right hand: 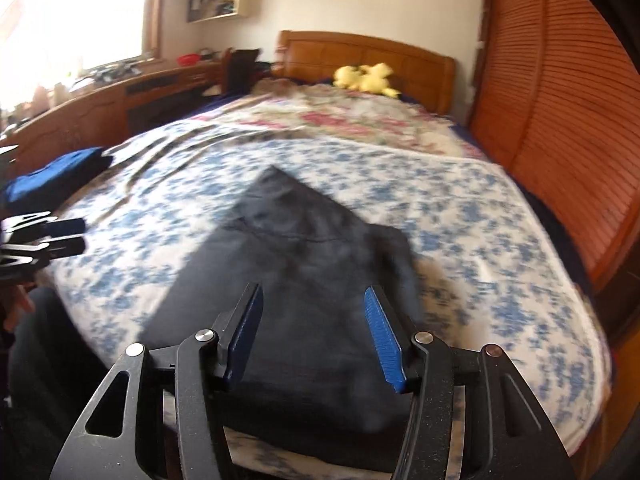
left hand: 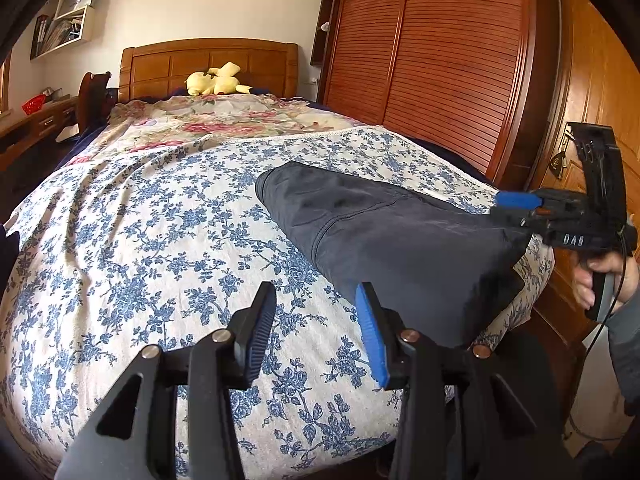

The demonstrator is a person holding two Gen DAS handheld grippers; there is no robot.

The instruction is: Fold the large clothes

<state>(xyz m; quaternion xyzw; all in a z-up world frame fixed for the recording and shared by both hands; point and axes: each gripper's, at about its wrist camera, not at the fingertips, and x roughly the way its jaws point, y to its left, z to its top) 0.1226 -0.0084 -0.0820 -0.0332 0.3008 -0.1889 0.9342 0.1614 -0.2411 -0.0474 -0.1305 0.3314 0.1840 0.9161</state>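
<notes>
1. Dark garment [left hand: 400,240] lies folded on the blue-floral sheet [left hand: 160,240], near the bed's foot corner beside the wardrobe [left hand: 440,60]: flat surface, within reach of both tools.
2. Left gripper [left hand: 316,336]: jaws apart, nothing btwn them, just beside the garment's near edge.
3. Right gripper [right hand: 316,332]: jaws apart over the garment, no pinch visible; probably just let go.
4. Blue folded item [right hand: 52,184] sits well apart, prob. already finished.
</notes>
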